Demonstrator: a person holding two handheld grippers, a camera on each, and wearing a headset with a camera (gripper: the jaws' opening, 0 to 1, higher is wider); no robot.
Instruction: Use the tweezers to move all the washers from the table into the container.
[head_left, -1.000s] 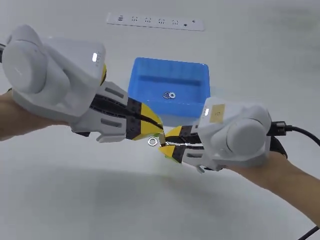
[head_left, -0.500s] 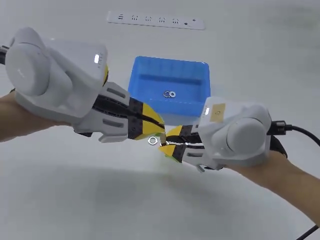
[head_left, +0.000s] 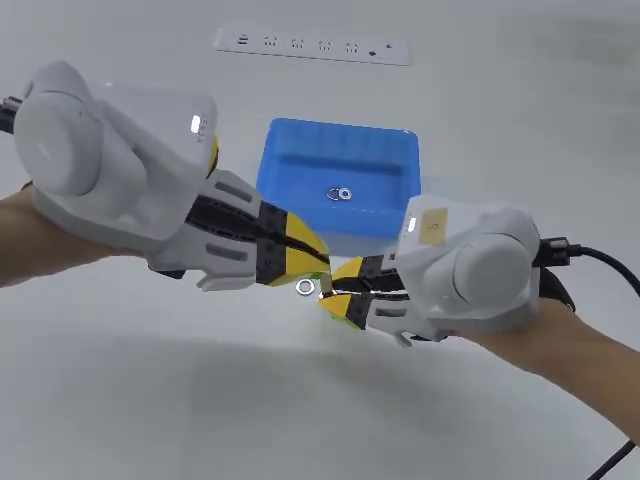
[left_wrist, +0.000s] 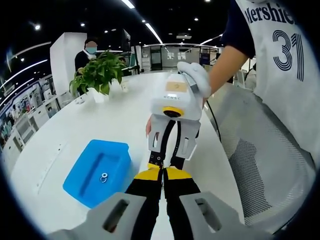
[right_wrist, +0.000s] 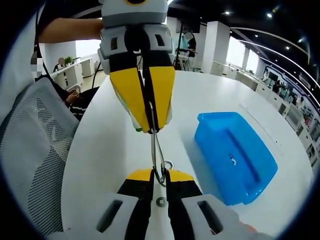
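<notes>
The table is white, smooth and faintly glossy. The container, at twelve o'clock from the grippers in the head view, is glossy blue plastic; the washers in it and the washer on the table are bright metal. The tweezers are thin polished metal. The left gripper and right gripper have matt white plastic shells, with yellow and black jaws. At eight o'clock in the right gripper view a chair shows open grey mesh.
</notes>
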